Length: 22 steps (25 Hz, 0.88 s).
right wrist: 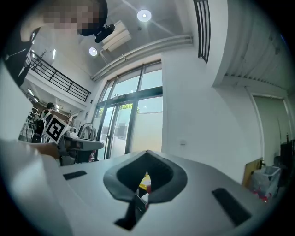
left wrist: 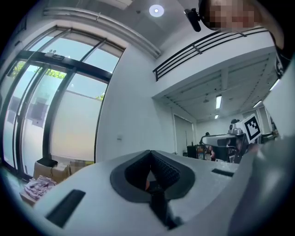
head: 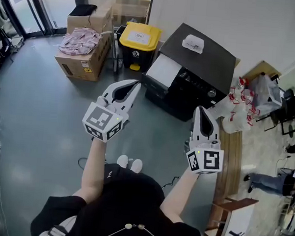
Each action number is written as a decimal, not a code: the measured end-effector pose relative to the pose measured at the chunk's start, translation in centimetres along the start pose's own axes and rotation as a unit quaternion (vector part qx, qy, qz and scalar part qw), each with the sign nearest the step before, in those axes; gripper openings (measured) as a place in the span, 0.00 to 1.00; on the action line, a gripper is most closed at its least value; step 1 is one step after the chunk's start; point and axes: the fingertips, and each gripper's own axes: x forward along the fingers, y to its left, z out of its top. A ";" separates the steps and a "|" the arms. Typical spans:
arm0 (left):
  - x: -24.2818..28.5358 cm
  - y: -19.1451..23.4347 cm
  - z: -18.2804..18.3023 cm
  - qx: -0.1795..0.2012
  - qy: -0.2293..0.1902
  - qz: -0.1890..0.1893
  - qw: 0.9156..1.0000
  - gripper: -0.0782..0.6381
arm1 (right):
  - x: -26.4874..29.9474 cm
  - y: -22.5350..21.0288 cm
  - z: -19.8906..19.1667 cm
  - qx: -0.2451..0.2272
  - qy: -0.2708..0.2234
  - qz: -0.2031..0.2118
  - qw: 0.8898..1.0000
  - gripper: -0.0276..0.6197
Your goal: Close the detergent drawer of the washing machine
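The black washing machine (head: 193, 72) stands against the white wall in the head view. A white part (head: 163, 70) juts out at its front left; it looks like the pulled-out drawer. My left gripper (head: 135, 84) is held level in the air just left of that white part, jaws shut and empty. My right gripper (head: 200, 111) hovers in front of the machine's right side, also shut on nothing. In the left gripper view the left gripper (left wrist: 150, 154) faces the wall and windows. The right gripper (right wrist: 146, 154) in its own view faces the wall too; the machine is hidden in both.
A yellow-lidded bin (head: 139, 39) sits left of the machine, with cardboard boxes (head: 84, 53) holding pink cloth beyond it. White and red plastic bags (head: 242, 105) lie right of the machine. Wooden furniture (head: 230, 207) and a standing person's legs (head: 265, 182) are at the right.
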 end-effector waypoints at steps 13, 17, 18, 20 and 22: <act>2.1 -3.7 -2.3 -0.006 0.013 -0.063 0.998 0.23 | -0.3 -0.7 -2.0 0.001 0.010 0.067 0.998 0.05; 2.9 -3.9 -2.9 -0.006 0.014 -0.058 0.998 0.24 | -0.3 -2.1 -2.9 0.010 0.009 0.065 0.998 0.05; 3.0 -3.9 -3.1 -0.011 0.011 -0.055 0.998 0.24 | -0.3 -2.4 -3.2 0.009 0.011 0.064 0.998 0.05; 3.4 -3.7 -3.3 -0.024 0.004 -0.047 0.999 0.24 | -0.3 -3.0 -3.6 0.007 0.015 0.064 0.998 0.05; 3.9 -3.3 -3.4 -0.033 -0.003 -0.040 0.999 0.24 | -0.1 -3.5 -3.7 0.009 0.016 0.066 0.998 0.05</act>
